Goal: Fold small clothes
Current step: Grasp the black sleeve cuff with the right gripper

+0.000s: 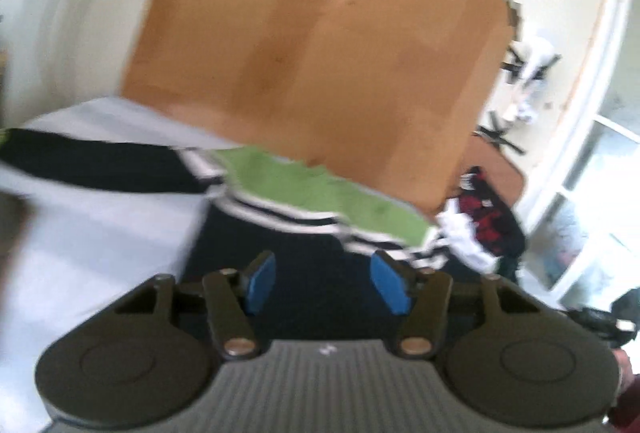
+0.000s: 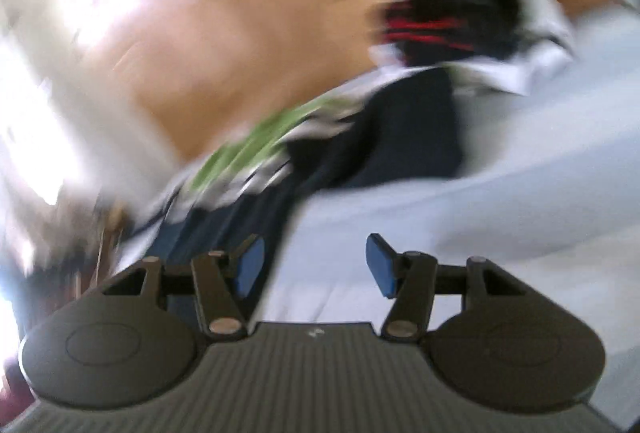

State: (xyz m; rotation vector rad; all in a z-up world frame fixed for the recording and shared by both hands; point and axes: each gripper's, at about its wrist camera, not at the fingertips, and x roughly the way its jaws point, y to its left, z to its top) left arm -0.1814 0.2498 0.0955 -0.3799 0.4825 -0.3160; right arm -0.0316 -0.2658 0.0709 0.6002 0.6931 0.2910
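A small garment lies on a wooden table (image 1: 304, 33). It has a navy body (image 1: 280, 237), white-and-navy stripes and a green band (image 1: 320, 185) at its far edge. It rests partly on a pale grey-white cloth (image 1: 100, 217). My left gripper (image 1: 322, 283) is open, just above the navy part, with nothing between its blue pads (image 1: 262, 283). In the blurred right wrist view the same garment (image 2: 384, 137) lies ahead to the left. My right gripper (image 2: 314, 267) is open and empty over the pale cloth (image 2: 480, 217).
A pile of other clothes, red, black and white (image 1: 484, 221), lies at the table's right end; it also shows in the right wrist view (image 2: 448, 13). Beyond are a light floor, a white object (image 1: 532, 65) on it and a glass door (image 1: 600, 169).
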